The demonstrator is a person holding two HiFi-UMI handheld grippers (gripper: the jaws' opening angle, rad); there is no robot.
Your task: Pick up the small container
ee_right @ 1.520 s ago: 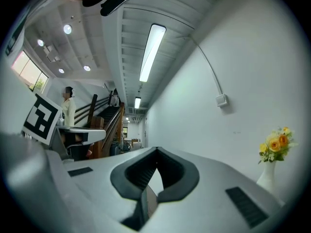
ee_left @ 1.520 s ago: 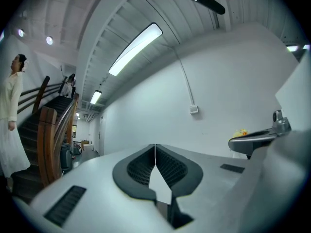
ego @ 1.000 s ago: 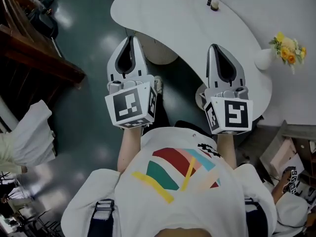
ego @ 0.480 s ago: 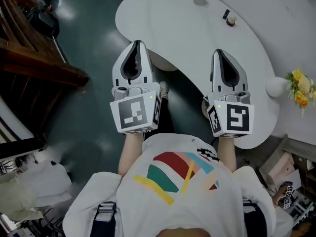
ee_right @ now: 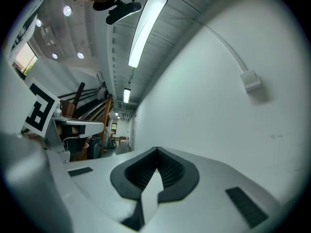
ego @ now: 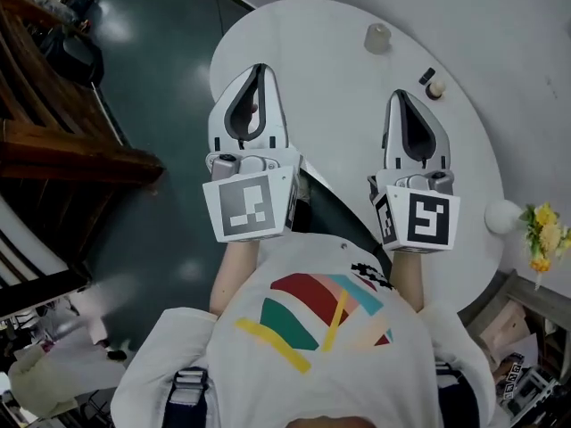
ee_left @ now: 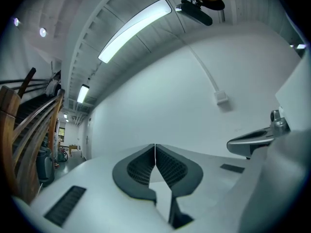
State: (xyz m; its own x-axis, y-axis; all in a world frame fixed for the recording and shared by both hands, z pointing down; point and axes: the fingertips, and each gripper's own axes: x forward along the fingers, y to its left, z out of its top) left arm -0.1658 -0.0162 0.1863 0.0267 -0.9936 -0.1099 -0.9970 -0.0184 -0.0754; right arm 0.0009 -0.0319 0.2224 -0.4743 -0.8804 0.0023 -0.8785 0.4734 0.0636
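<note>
Jaws pressed together and empty, the left hand-held gripper (ego: 259, 69) and right hand-held gripper (ego: 399, 96) hover over the white surface (ego: 335, 78), well short of the small container (ego: 377, 37) standing untouched at upper centre-right, the pickup not yet begun.
</note>
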